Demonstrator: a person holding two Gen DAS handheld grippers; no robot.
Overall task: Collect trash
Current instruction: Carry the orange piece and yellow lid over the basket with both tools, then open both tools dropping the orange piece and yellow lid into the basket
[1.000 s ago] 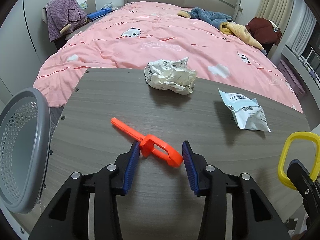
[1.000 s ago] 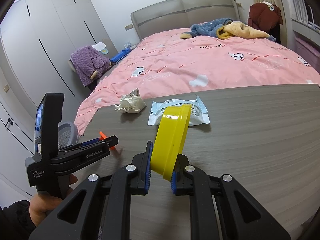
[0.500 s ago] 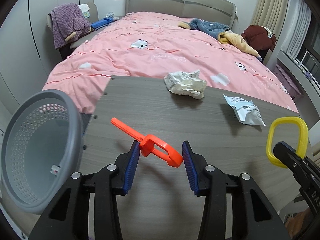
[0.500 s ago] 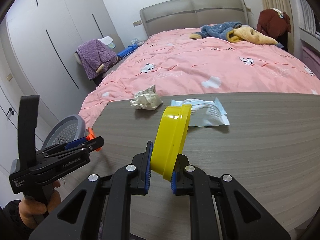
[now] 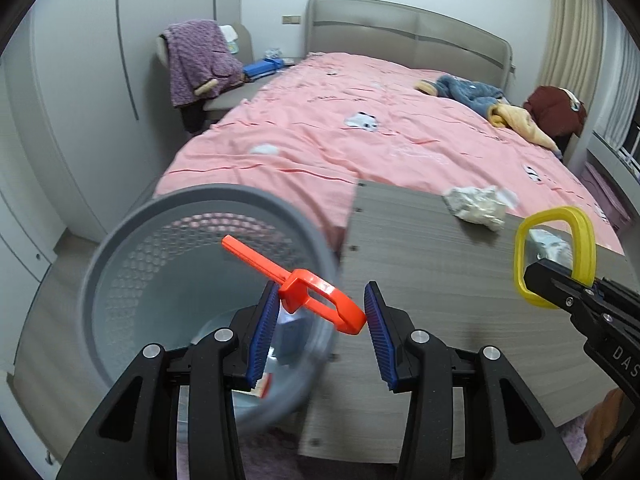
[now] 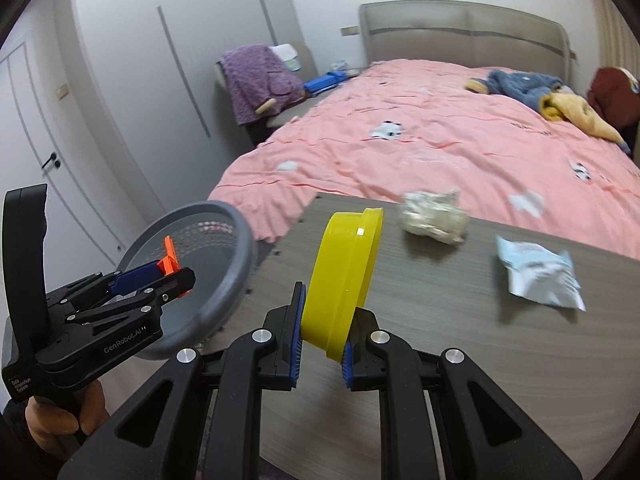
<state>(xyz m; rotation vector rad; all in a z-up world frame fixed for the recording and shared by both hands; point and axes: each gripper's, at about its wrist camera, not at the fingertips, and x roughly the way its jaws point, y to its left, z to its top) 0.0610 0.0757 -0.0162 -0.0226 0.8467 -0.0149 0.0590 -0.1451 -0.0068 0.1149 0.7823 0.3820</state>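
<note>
The left gripper (image 5: 319, 312), clamping an orange plastic clip (image 5: 316, 295), hangs over the grey perforated bin (image 5: 120, 248), ready to release, while the right gripper (image 6: 320, 332) pinches a yellow plastic lid (image 6: 344, 276).

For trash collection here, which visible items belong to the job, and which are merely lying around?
Job:
- orange plastic piece, in left tool
- yellow lid, in right tool
- grey basket
- crumpled paper
- white packet

Lying about:
- purple garment
- blue and yellow clothes
- pink bedcover
</note>
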